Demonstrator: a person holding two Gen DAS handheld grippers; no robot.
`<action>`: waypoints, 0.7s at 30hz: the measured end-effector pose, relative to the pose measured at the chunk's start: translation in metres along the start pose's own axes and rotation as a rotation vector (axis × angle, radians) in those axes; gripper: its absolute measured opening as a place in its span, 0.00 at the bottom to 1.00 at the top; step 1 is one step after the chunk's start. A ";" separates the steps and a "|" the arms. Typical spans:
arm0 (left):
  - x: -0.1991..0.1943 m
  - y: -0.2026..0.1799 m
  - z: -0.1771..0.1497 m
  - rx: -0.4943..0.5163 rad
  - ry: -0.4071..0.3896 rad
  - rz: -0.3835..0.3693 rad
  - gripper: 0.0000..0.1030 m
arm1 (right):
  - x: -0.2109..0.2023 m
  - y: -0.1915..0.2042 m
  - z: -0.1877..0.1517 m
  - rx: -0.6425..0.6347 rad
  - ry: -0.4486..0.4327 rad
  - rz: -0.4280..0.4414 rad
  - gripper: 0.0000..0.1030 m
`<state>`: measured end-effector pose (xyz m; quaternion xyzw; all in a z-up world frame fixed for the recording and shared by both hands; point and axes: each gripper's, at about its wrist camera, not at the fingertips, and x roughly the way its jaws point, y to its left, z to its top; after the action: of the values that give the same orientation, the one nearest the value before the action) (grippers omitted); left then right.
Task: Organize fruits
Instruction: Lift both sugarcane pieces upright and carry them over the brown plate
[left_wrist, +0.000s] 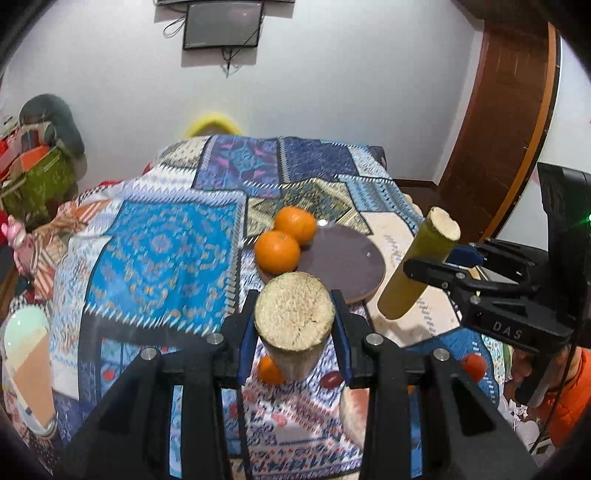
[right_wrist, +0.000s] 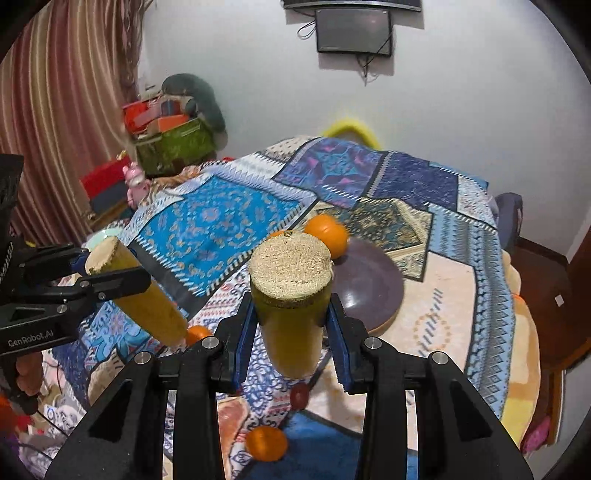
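Note:
My left gripper (left_wrist: 294, 325) is shut on a yellow-green sugarcane piece (left_wrist: 294, 315), held upright above the patterned blanket. My right gripper (right_wrist: 291, 317) is shut on a second sugarcane piece (right_wrist: 290, 295); it also shows at the right of the left wrist view (left_wrist: 417, 264). The left gripper's cane shows in the right wrist view (right_wrist: 138, 291). Two oranges (left_wrist: 277, 251) (left_wrist: 295, 221) sit on the left side of a dark round plate (left_wrist: 347, 262), just beyond both grippers. Loose oranges (right_wrist: 266, 443) (right_wrist: 197, 332) and a red fruit (right_wrist: 299, 395) lie on the blanket below the grippers.
The blanket (left_wrist: 162, 243) covers a raised surface that drops away on all sides. Boxes and a green bag (right_wrist: 173, 144) stand at the back left. A wooden door (left_wrist: 498, 122) is at the right. A light bowl (left_wrist: 27, 328) sits at the left edge.

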<state>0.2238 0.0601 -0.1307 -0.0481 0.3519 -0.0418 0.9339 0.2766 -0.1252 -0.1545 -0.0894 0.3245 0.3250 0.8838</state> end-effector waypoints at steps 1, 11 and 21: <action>0.002 -0.002 0.003 0.003 -0.003 -0.001 0.35 | 0.000 -0.003 0.001 0.002 -0.004 -0.006 0.33; 0.043 -0.021 0.032 0.031 -0.001 -0.012 0.35 | 0.012 -0.027 0.003 0.033 -0.014 -0.018 0.33; 0.101 -0.018 0.045 0.007 0.080 -0.010 0.35 | 0.048 -0.036 0.007 0.039 0.012 0.013 0.33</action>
<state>0.3281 0.0337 -0.1605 -0.0449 0.3888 -0.0496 0.9189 0.3308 -0.1259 -0.1813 -0.0720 0.3368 0.3237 0.8813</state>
